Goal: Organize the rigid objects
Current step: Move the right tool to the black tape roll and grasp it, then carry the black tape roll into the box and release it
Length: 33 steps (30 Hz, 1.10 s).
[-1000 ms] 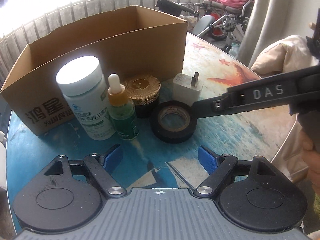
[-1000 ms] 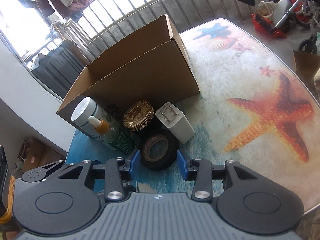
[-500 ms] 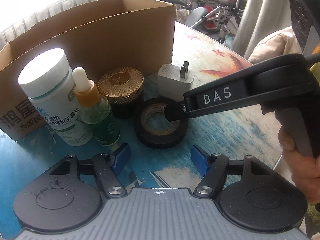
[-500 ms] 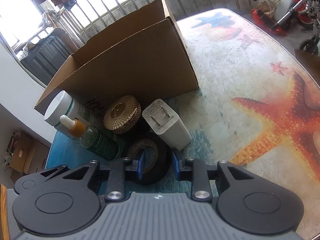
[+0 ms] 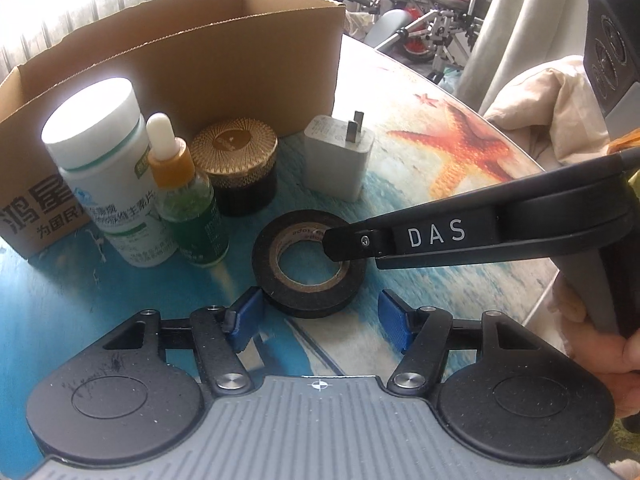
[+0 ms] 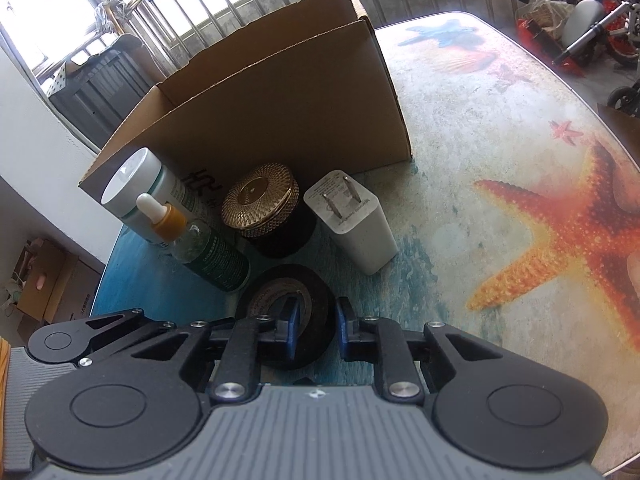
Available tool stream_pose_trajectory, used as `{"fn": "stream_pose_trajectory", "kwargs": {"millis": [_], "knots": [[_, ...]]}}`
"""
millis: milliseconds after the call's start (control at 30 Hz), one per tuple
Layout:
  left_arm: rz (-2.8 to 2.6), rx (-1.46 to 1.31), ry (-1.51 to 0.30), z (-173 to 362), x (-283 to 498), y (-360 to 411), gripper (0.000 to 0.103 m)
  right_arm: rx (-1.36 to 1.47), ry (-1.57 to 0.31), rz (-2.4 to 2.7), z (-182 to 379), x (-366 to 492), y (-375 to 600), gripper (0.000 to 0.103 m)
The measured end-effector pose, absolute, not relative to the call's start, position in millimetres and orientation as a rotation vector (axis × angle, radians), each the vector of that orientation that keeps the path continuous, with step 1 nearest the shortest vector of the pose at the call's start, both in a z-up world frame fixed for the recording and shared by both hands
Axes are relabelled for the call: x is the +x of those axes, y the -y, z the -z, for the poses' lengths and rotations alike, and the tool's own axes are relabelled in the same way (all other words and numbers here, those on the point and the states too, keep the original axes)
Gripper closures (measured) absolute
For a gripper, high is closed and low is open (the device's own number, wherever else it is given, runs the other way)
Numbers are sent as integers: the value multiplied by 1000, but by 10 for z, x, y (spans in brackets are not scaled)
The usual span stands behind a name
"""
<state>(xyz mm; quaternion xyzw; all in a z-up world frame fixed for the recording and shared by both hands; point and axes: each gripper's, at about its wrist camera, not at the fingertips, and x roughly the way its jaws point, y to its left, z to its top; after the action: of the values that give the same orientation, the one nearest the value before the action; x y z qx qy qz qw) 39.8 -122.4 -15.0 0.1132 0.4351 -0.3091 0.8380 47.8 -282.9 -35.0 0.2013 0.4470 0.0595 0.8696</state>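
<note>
- On the table [image 5: 120,300], seen from the left wrist camera, five things stand in front of a cardboard box [image 5: 240,60]: a white pill bottle [image 5: 104,184], a green dropper bottle [image 5: 188,216], a gold-lidded jar [image 5: 236,168], a white plug [image 5: 338,160] and a roll of black tape [image 5: 308,264].
- The left hand-held gripper [image 5: 320,320] is wide open and holds nothing. Its blue fingers [image 5: 246,316] sit just at the near side of the tape roll, one touching or almost touching it.
- From the side, the right hand-held gripper [image 5: 340,240] reaches in over the roll. Its tip sits at the roll's hole.
- From the right wrist camera, the right hand-held gripper [image 6: 314,326] is nearly closed on the tape roll [image 6: 280,304]. One finger is inside the hole and the other is outside the ring, so the wall of the roll is pinched between them. I think the grip is on.
- The roll looks like it is resting on the table [image 6: 460,160]; I cannot tell if it has lifted at all.
- The box [image 6: 280,100] is open at the top. What can be seen of its inside looks bare.
- My guess: the job is only starting. All five things are outside the box. The tape would go in first, then the plug [image 6: 356,228], the jar [image 6: 264,208] and both bottles.
</note>
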Motion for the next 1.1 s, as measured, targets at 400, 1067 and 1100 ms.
{"fn": "stream_pose_trajectory", "kwargs": {"millis": [400,1067,1100], "knots": [[659,242,-953,155,113,1120,38,437,-988,-162,301,142,2705,82],[643,291,-900,197,170,1190,35,354,-1006,-162,276,289,2579,81],[646,291,-898,200,176,1198,37,349,-1006,-163,275,289,2573,81]]}}
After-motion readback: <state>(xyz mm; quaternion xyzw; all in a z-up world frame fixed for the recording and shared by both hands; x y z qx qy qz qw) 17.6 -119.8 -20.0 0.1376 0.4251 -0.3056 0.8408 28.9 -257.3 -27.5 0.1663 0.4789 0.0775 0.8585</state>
